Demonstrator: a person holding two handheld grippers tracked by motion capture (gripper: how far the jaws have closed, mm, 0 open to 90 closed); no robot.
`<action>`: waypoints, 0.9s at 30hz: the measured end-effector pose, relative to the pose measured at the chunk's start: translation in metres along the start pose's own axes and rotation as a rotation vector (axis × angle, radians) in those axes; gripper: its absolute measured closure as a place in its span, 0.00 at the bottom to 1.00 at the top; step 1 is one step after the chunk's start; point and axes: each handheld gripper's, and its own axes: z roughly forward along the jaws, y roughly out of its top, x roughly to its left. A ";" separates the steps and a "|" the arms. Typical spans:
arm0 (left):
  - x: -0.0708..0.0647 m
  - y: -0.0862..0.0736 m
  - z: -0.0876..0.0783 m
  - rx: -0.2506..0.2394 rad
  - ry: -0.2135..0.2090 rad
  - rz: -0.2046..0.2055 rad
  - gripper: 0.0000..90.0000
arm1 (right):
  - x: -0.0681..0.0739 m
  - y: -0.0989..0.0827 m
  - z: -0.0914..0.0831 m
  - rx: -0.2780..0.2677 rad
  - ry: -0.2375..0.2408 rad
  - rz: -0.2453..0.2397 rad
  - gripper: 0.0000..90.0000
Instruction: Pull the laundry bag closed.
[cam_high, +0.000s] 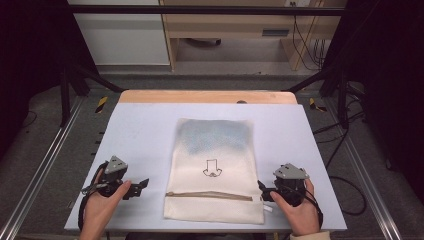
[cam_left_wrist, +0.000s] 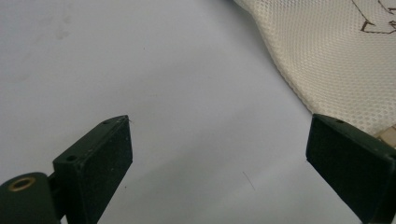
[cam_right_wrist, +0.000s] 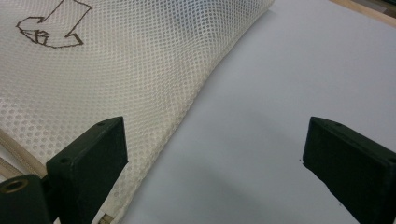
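Both claws gape empty: left gripper (cam_high: 141, 186) and right gripper (cam_high: 262, 189) flank the mesh bag (cam_high: 212, 165) at the bench's (cam_high: 145, 130) near edge.

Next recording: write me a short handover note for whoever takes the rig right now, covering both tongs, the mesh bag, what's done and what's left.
Left tongs: open, empty, resting on the table just left of the mesh bag.
Right tongs: open, empty, at the bag's right edge near the end of the zipper, not gripping it.
Bag: lies flat in the middle of the table, zipper across its near end and apparently closed; a bluish shape shows through the mesh at the far end.
Done: nothing visible on the bag yet.
Left: probably take hold of the bag and work the zipper; the white pull seems to sit at the right end.
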 end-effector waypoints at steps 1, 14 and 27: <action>0.000 0.000 0.000 0.000 0.000 0.000 0.08 | 0.001 0.000 0.001 0.008 0.005 0.003 0.07; -0.001 -0.007 -0.004 0.014 0.015 -0.006 0.09 | 0.003 0.001 -0.003 0.015 0.123 0.051 0.18; 0.005 -0.011 0.005 0.047 0.048 -0.015 0.07 | 0.047 0.058 0.013 0.032 0.259 -0.138 0.18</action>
